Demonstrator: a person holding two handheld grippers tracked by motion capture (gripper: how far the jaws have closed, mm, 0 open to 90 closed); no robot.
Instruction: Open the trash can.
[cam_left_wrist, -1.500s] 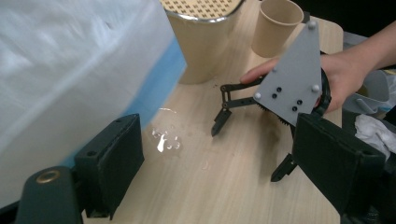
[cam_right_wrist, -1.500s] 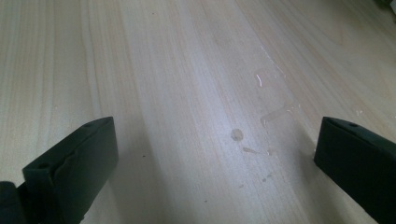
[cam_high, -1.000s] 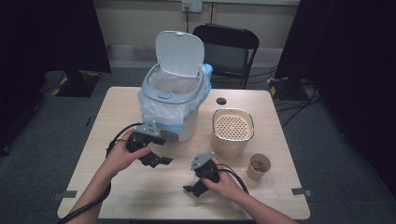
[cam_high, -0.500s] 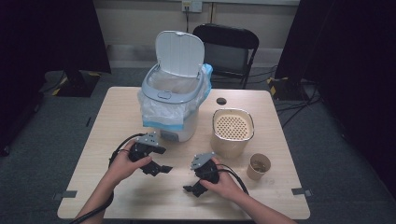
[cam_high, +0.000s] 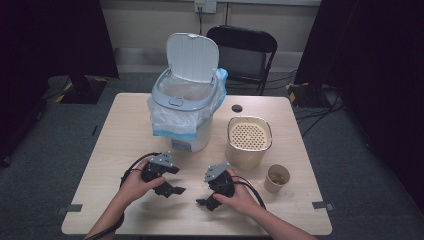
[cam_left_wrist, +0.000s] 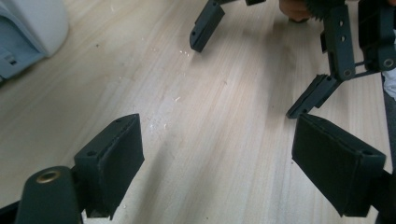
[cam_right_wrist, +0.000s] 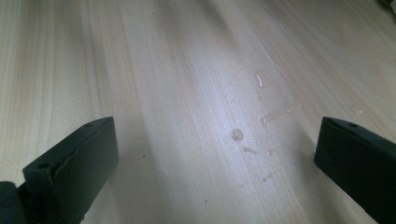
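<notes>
My left gripper (cam_high: 173, 180) is held low over the wooden table (cam_high: 115, 140) at the front left, its jaws pointing right. In the left gripper view, my left gripper (cam_left_wrist: 219, 140) stands open with bare wood between its pads. My right gripper (cam_high: 204, 193) is close beside it at the front middle, jaws pointing left and down. Those jaws are spread wide over bare wood in the right gripper view, where my right gripper (cam_right_wrist: 215, 135) is open and holds nothing. The right gripper (cam_left_wrist: 257, 60) also faces me in the left gripper view, open.
A white bin (cam_high: 185, 110) with a raised lid and a plastic liner stands at the table's back middle. Right of it are a beige container (cam_high: 248, 140) with a perforated top, a paper cup (cam_high: 277, 177) and a small black disc (cam_high: 236, 108). A black chair (cam_high: 242, 50) stands behind.
My left hand has come down from in front of the bin toward the table's front, closer to the right gripper. The right hand has stayed where it was.
</notes>
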